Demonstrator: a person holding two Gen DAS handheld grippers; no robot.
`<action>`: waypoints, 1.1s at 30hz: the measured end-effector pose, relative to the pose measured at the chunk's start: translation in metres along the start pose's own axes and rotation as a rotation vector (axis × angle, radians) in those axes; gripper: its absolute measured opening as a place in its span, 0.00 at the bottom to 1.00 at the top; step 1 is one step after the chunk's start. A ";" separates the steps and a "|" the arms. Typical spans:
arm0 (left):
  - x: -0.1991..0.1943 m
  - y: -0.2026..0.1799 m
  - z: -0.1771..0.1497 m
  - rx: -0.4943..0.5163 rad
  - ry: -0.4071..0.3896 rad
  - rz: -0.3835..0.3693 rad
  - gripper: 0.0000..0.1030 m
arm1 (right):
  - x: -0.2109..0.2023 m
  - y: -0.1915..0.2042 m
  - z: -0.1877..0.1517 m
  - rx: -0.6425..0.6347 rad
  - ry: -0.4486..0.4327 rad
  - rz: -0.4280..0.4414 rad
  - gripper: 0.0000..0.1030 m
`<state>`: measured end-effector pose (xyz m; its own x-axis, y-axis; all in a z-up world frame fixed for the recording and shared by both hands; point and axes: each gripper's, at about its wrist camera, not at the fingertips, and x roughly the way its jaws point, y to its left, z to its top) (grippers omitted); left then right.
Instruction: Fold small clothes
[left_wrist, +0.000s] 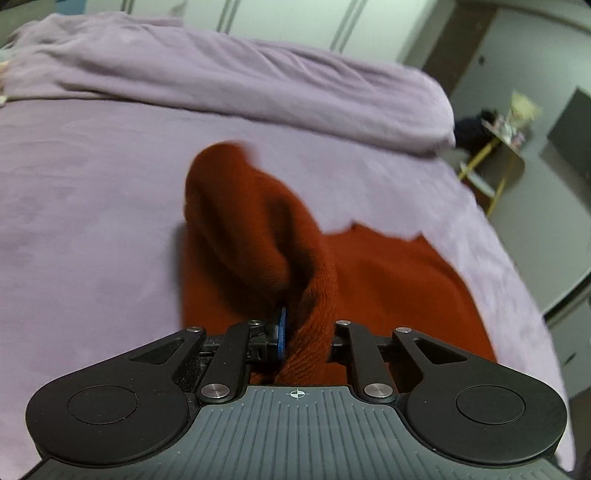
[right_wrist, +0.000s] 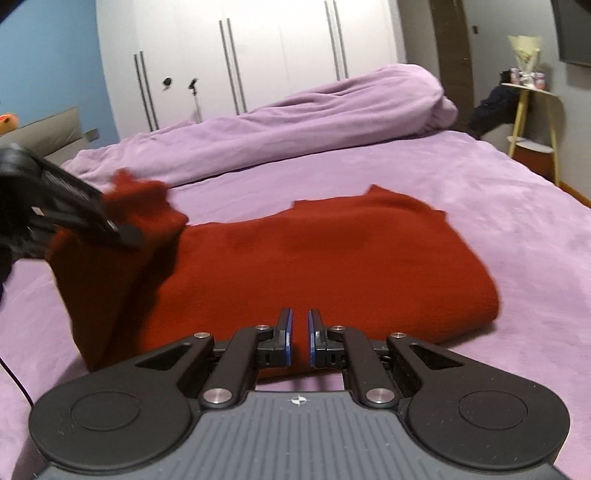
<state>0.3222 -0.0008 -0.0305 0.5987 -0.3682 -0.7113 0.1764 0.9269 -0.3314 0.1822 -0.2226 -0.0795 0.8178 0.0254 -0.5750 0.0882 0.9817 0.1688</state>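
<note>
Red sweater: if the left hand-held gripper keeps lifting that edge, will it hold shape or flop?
Probably flop: the red sweater already sags in soft folds from the left hand-held gripper. The knit looks thick, so likely weighty. It probably won't slip, bunched between the pads.

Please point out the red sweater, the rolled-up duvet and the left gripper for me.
Sweater (right_wrist: 332, 254): right wrist view, on the flat folded body.
Duvet (right_wrist: 332, 122): right wrist view, on the middle of the purple roll.
Left gripper (left_wrist: 301, 332): left wrist view, between the fingertips, where the sweater's fabric is pinched.
</note>
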 end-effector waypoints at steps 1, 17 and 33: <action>0.009 -0.006 -0.006 0.012 0.015 0.001 0.16 | -0.001 -0.004 -0.001 0.002 0.005 -0.004 0.08; -0.048 0.008 -0.029 -0.031 -0.165 -0.059 0.51 | -0.002 -0.002 0.014 0.023 0.009 0.072 0.09; -0.002 0.066 -0.053 -0.192 -0.001 0.063 0.47 | 0.049 0.016 0.035 0.043 0.154 0.235 0.23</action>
<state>0.2917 0.0572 -0.0840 0.6048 -0.3095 -0.7338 -0.0139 0.9172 -0.3983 0.2435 -0.2122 -0.0767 0.7227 0.2832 -0.6304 -0.0667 0.9365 0.3442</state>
